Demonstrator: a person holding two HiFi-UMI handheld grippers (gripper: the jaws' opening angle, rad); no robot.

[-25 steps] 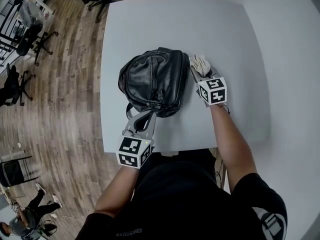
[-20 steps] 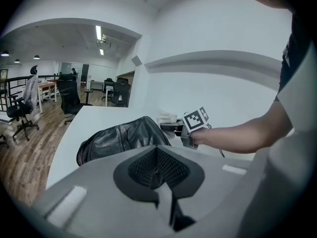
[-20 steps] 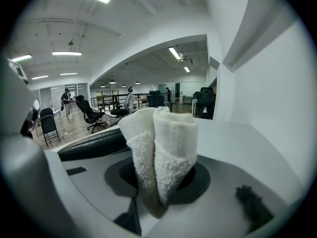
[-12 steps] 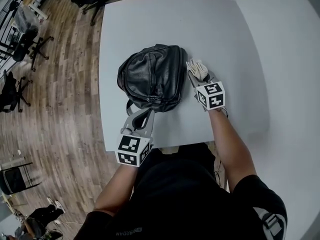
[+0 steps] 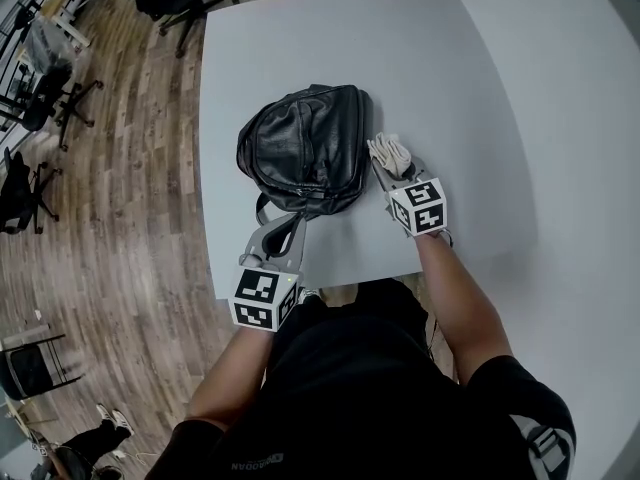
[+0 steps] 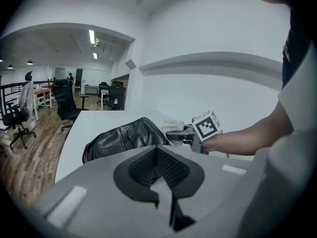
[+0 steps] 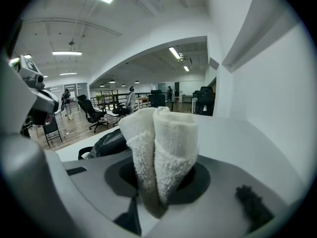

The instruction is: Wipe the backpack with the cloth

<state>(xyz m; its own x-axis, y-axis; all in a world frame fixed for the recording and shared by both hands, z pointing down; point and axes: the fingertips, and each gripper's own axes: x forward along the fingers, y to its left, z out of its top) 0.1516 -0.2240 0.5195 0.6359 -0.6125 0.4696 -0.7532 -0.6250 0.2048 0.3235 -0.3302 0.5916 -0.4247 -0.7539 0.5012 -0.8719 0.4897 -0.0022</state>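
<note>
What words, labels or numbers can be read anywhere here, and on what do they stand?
On the person's shirt: small lettering, too blurred to read.
Cubes on the left gripper and right gripper: black-and-white square patterns only, no letters.
On the backpack and cloth: no print visible.
</note>
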